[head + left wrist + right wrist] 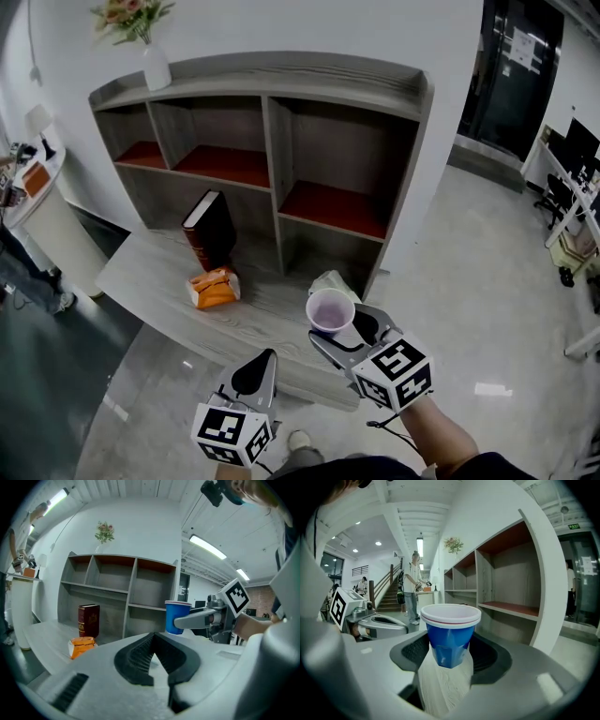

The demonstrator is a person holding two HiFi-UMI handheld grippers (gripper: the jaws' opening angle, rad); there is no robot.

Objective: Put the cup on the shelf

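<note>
cup [330, 310]: blue with a white rim, upright, long axis vertical, mouth up. it looks empty from the head view. it sits between the jaws of the right gripper [341, 324], which stand wide and press on its lower wall from both sides, while the rim rises clear above them. the left gripper [255, 375] hangs lower and to the left of the right one, well apart from the cup. its jaws are drawn together on nothing.

shelf unit [277, 169]: straight ahead of the right gripper's jaw tips, past the grey wooden ledge [150, 272], whose front edge lies under the cup. the nearest opening is the right-hand compartment with the red-brown board [333, 208], ahead of and above the jaws. the right gripper is much the nearer of the two, so the placing likely calls for a forward and upward reach with the cup kept level.

contents: all red-floored compartments appear bare. on the ledge, ahead and left of both grippers, a dark red book [210, 228] stands on end with an orange packet [214, 288] in front of it. a white vase of flowers [155, 66] stands on the top board, far left.
</note>
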